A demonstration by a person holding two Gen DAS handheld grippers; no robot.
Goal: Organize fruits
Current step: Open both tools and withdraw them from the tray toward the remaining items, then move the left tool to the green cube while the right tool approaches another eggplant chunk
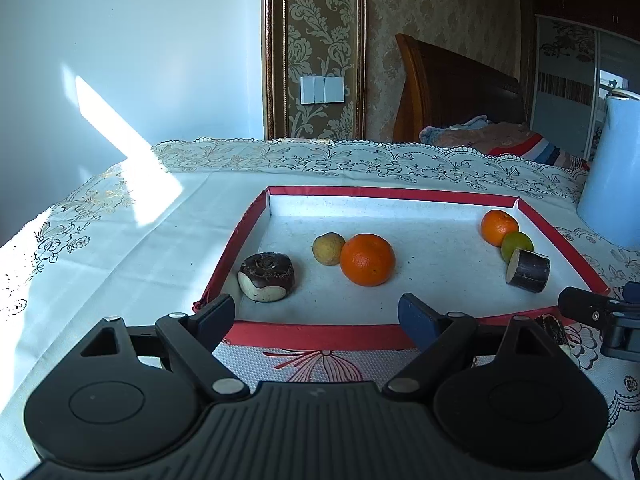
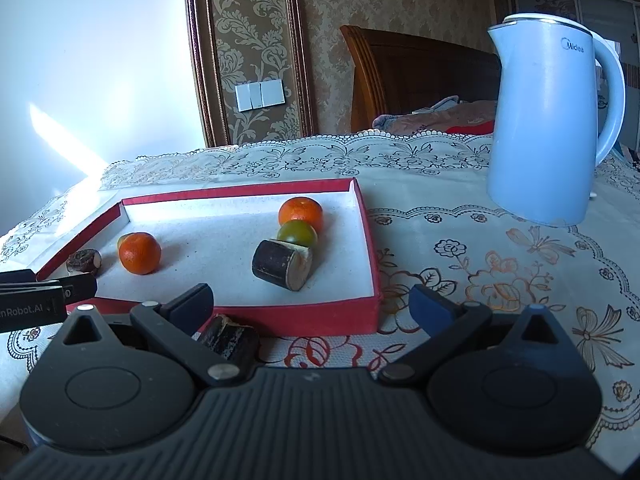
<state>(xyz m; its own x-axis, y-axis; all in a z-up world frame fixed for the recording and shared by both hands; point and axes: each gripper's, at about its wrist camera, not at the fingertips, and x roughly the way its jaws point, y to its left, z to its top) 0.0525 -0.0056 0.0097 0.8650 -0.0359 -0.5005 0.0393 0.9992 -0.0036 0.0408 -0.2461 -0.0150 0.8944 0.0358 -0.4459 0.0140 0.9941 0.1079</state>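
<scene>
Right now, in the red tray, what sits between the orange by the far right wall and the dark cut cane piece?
A green citrus fruit sits between the orange and the cane piece, clearest in the right wrist view.

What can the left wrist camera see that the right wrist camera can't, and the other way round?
Only the left wrist view shows the yellowish fruit clearly, beside the big orange.

Only the right wrist view shows the whole blue kettle and, plainly, the dark cane piece outside the box.

Both show the red box, two oranges, the green citrus and cut cane pieces inside.
</scene>
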